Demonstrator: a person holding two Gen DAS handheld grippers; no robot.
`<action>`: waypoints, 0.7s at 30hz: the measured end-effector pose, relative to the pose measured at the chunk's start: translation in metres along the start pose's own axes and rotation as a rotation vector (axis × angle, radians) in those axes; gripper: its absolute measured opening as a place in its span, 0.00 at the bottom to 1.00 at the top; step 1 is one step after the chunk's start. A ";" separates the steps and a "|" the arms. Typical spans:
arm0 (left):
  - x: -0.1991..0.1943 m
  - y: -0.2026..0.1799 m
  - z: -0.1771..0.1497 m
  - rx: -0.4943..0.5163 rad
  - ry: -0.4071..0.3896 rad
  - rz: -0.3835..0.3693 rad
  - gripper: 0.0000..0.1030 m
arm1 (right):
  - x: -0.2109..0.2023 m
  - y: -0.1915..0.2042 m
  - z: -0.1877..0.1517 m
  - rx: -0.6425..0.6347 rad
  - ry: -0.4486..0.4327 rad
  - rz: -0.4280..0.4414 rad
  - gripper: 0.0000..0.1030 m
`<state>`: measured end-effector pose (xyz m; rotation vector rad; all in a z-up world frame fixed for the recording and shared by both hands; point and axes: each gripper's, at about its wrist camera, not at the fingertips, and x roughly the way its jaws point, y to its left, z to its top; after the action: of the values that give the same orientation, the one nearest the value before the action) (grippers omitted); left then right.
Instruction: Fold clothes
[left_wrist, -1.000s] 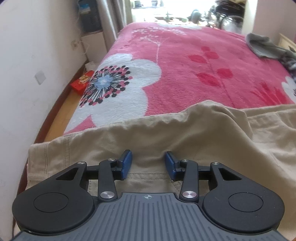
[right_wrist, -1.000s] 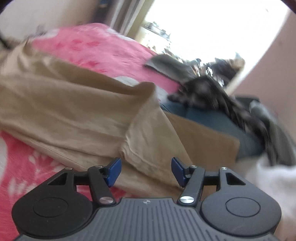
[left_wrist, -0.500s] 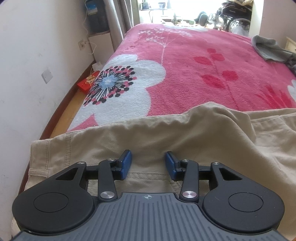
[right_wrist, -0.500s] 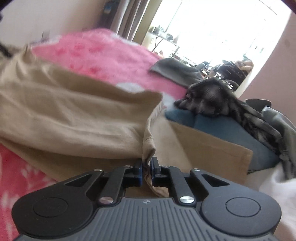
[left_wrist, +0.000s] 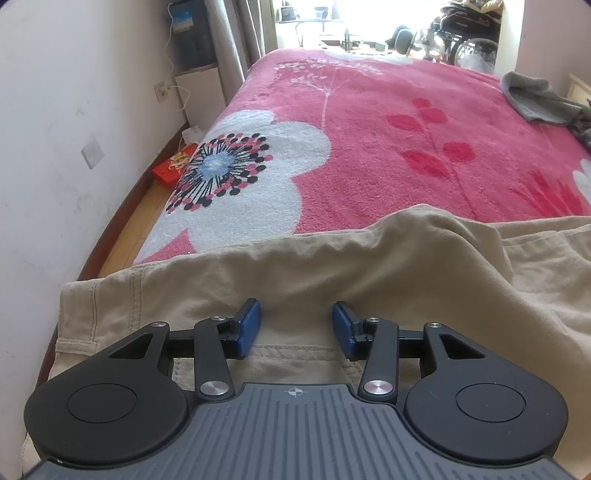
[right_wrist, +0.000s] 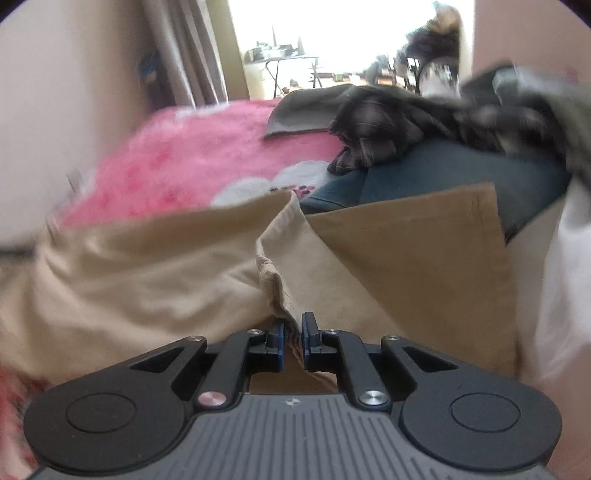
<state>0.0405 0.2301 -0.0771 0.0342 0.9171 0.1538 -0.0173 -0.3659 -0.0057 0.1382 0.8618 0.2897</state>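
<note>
Left wrist view: left claw (left_wrist: 295, 325) hangs spread, level over the khaki trousers (left_wrist: 369, 273); right claw (right_wrist: 293, 338) pinches their hem, lifting it off the bed (right_wrist: 192, 158).

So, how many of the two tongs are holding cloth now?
1. The right tongs are shut on a hem of the beige trousers. The left tongs are open over the trousers' waistband, gripping nothing.
</note>
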 end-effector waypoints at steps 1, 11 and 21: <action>0.000 0.000 0.000 -0.001 -0.001 -0.001 0.43 | -0.001 -0.007 0.002 0.050 0.001 0.030 0.15; 0.001 0.001 0.000 -0.004 -0.006 -0.003 0.44 | 0.010 -0.042 0.014 0.205 -0.009 0.033 0.18; 0.001 0.001 0.001 0.017 -0.007 -0.006 0.44 | -0.029 -0.025 0.043 0.051 -0.100 -0.212 0.06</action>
<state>0.0415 0.2308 -0.0772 0.0479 0.9115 0.1404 0.0022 -0.3990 0.0370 0.1070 0.7771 0.0615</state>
